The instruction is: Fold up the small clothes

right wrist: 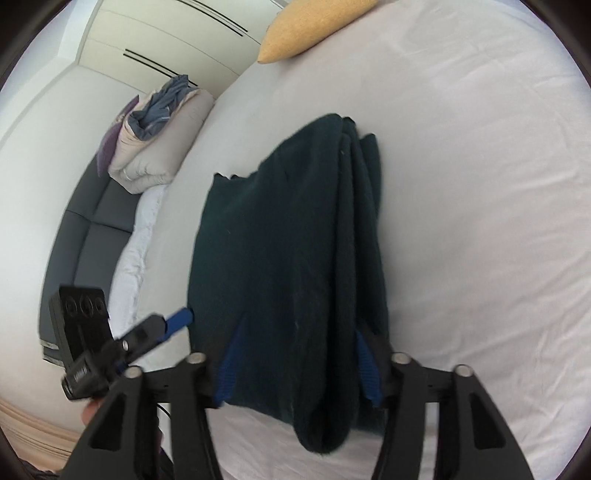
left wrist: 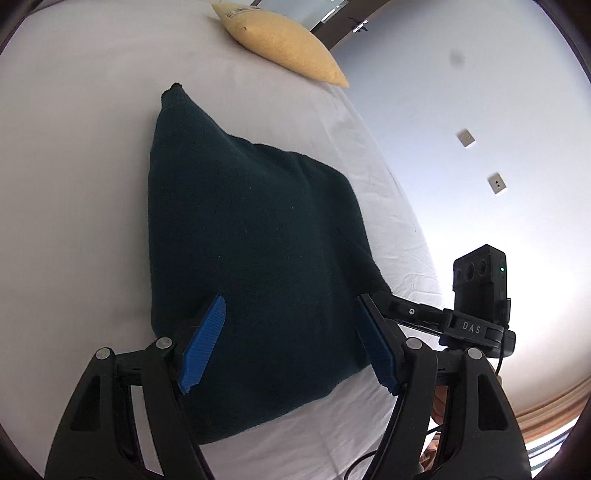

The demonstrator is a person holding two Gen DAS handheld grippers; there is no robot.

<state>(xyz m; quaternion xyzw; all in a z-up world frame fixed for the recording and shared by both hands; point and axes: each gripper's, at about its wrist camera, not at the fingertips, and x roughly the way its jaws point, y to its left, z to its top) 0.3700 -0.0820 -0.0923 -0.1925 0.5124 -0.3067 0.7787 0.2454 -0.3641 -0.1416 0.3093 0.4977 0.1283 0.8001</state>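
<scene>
A dark green knitted garment (left wrist: 255, 236) lies folded on the white bed sheet (left wrist: 74, 206). My left gripper (left wrist: 291, 325) is open above its near part, blue pads apart, holding nothing. In the right wrist view the same garment (right wrist: 288, 258) shows thick stacked folds, and its near end lies between the wide-apart blue pads of my right gripper (right wrist: 299, 362), which is open. The left gripper (right wrist: 147, 332) shows at the left of the right wrist view. The right gripper (left wrist: 413, 314) shows at the garment's right edge in the left wrist view.
A yellow pillow (left wrist: 280, 40) lies at the far end of the bed, also in the right wrist view (right wrist: 314, 26). A folded duvet with a blue cloth (right wrist: 162, 125) sits on a grey sofa (right wrist: 96, 229) beside the bed. A white wall (left wrist: 480, 147) lies right.
</scene>
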